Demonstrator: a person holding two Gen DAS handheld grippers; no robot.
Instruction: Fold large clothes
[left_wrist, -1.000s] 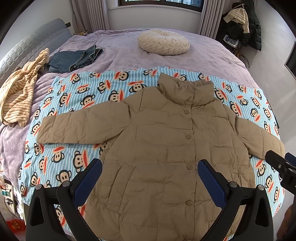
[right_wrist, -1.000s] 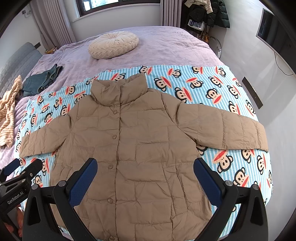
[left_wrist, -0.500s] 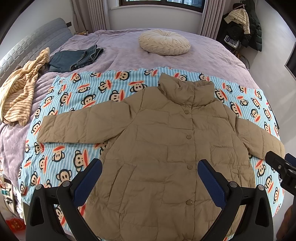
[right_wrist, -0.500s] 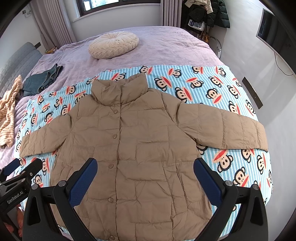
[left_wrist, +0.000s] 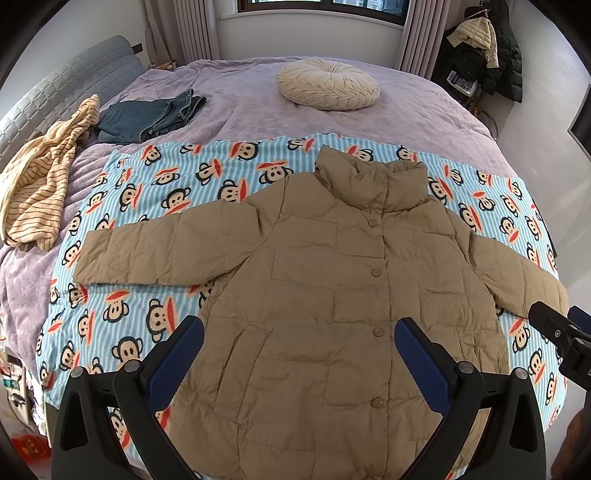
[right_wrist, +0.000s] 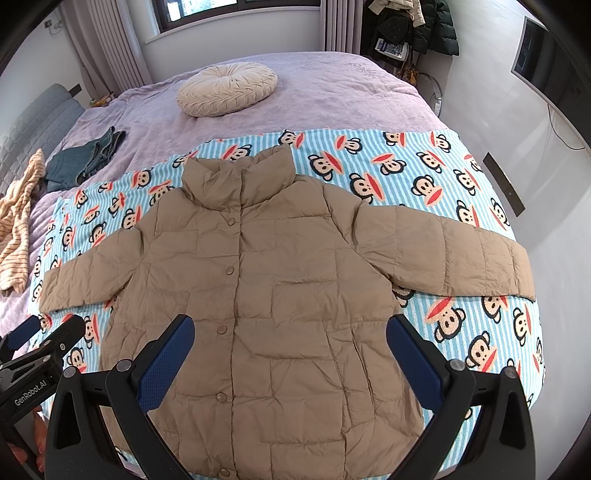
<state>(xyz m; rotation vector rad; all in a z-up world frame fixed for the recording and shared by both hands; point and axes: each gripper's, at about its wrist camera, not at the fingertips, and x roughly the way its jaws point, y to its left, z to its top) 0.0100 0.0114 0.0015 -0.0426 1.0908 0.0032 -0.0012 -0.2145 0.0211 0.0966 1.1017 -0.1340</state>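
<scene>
Jacket (left_wrist: 332, 314), tan quilted, is laid flat & face-up on the monkey-print blanket (left_wrist: 147, 192), buttoned, collar pointing away, both sleeves spread out to the sides. No fold is seen yet, so the task is judged to be at its very start: approach/line-up, nothing gripped.

Nearest, above the jacket's hem end, the left gripper (left_wrist: 299, 354) is held w/ fingers wide apart, nothing between them; whether the pads touch the fabric cannot be told. The right gripper (right_wrist: 290, 349) is held likewise over the hem end, fingers spread, empty. Each gripper is glimpsed at the edge of the other's view, just beside the jacket's lower corners.

Further out, the jacket's left sleeve (left_wrist: 155, 254) lies across the blanket, cuff well apart from the body; the right sleeve (right_wrist: 454, 254) reaches twd the blanket's edge.

Beyond the jacket's collar, purple bedspread (left_wrist: 258, 110) is seen, w/ a round cream cushion (left_wrist: 328, 88) on it. Off past the left sleeve: folded jeans (left_wrist: 155, 118) & a striped garment (left_wrist: 40, 177).

Next move, as judged: a sleeve cuff to be pinched & brought inward over the jacket's front. Puffy fill calls for a deep, firm bite; slippery shell may slide out.
</scene>
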